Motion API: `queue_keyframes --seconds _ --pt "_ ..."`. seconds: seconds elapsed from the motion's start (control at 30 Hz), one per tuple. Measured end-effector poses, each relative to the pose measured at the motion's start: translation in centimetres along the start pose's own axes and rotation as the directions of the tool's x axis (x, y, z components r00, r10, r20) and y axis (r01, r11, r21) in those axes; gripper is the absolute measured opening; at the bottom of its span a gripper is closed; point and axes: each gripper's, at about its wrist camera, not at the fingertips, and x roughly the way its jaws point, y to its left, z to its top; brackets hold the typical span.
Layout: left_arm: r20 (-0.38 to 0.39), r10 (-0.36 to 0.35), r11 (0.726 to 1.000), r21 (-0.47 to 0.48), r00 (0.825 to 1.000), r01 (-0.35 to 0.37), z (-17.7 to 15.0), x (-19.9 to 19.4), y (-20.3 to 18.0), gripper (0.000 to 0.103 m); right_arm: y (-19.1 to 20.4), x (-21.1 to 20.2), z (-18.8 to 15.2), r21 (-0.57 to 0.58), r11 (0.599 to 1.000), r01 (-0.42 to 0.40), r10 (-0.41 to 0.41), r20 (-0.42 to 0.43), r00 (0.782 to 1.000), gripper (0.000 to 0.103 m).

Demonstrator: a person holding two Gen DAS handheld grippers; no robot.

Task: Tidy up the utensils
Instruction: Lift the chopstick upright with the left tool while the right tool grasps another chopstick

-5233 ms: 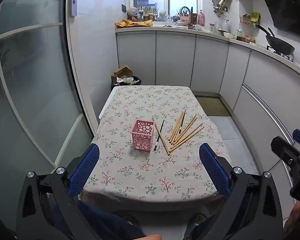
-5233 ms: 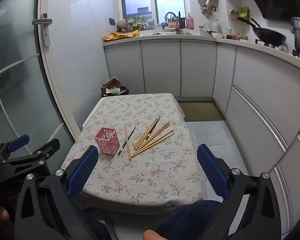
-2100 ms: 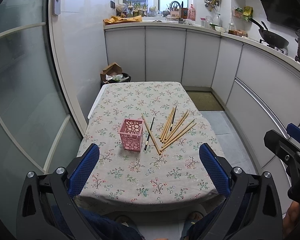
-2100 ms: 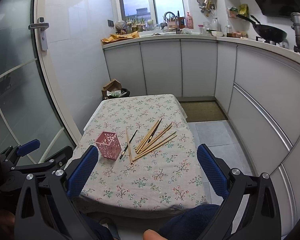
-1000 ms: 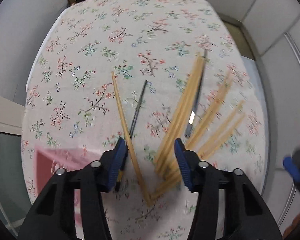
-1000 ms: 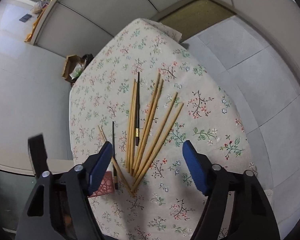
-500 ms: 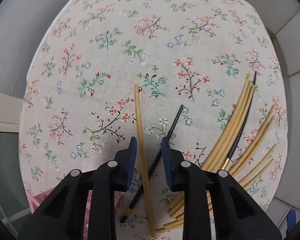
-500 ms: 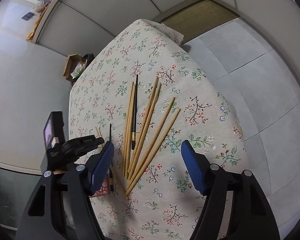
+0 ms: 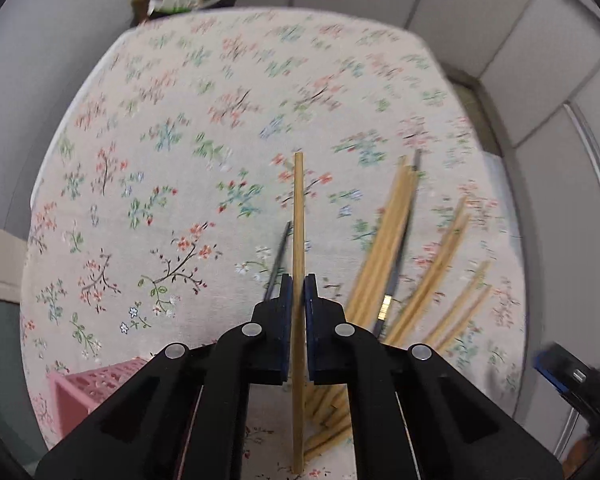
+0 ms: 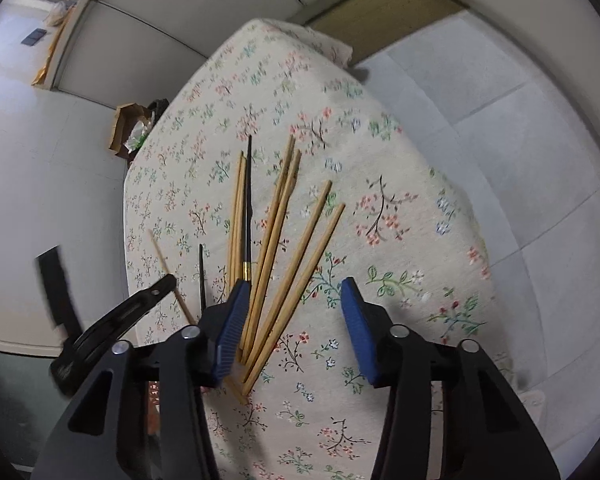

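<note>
My left gripper (image 9: 296, 282) is shut on one wooden chopstick (image 9: 298, 208), which runs straight out between the pads and hangs just over the floral tablecloth (image 9: 172, 128). A thin black chopstick (image 9: 278, 254) lies just left of it. Several wooden chopsticks (image 9: 388, 248) fan out to the right, and the pink basket (image 9: 84, 384) shows at the lower left. My right gripper (image 10: 296, 314) hovers low over that fan of chopsticks (image 10: 296, 264). Its jaws are closing with two sticks lying between the pads, untouched. The left gripper (image 10: 140, 310) appears at that view's left.
A black chopstick with a gold band (image 10: 248, 208) lies among the wooden ones. An open cardboard box (image 10: 134, 128) sits on the floor past the table's far end. White cabinets, grey floor tiles and a brown mat (image 10: 384, 4) border the table on the right.
The left jaws closed onto the single wooden chopstick and raised it slightly off the cloth. The right gripper sank closer to the pile and its jaws narrowed.
</note>
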Motion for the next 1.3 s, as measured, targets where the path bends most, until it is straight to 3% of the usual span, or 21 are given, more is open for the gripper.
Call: queue_keyframes --seconds 0.1,0.27,0.4,0.57,0.7,1.0,1.2,1.3 --pt "0.079 -0.032 0.998 0.055 0.996 0.028 -1.2 -2.7 -0.6 0.005 0.1 1.8 0.1 0.012 1.0 0.003 -0.003 -0.035 0.999 0.033" --pt "0.201 -0.036 0.989 0.146 0.979 0.006 -3.5 -5.3 -2.0 0.005 1.4 5.0 -0.1 0.0 0.999 0.051 -0.051 -0.08 0.995 0.026" --pt "0.238 -0.082 0.989 0.141 0.968 0.049 -3.7 -6.5 -1.9 0.005 2.5 6.9 0.1 -0.039 0.988 0.147 -0.15 -0.077 0.986 0.019" --pt "0.331 -0.115 0.986 0.154 0.936 0.067 -4.8 -10.0 -1.4 0.005 3.6 8.8 0.6 -0.091 0.965 0.248 -0.253 -0.046 0.966 0.012" --pt "0.373 -0.137 0.984 0.159 0.918 0.082 -5.3 -12.0 -0.8 0.005 4.7 8.8 0.3 -0.103 0.968 0.231 -0.236 -0.041 0.971 0.006" --pt "0.426 -0.204 0.978 0.137 0.882 0.16 -5.2 -14.9 2.4 0.005 7.4 3.1 -0.2 -0.189 0.963 0.192 -0.17 0.127 0.977 0.005" --pt "0.473 -0.207 0.978 0.106 0.856 0.178 -5.2 -17.1 5.4 0.005 11.2 -1.4 -2.9 -0.337 0.929 0.154 -0.056 0.282 0.958 0.0" --pt "0.482 -0.192 0.981 0.08 0.855 0.176 -5.2 -17.3 6.8 0.005 12.0 -1.6 -3.6 -0.386 0.911 0.148 -0.039 0.275 0.961 0.0"
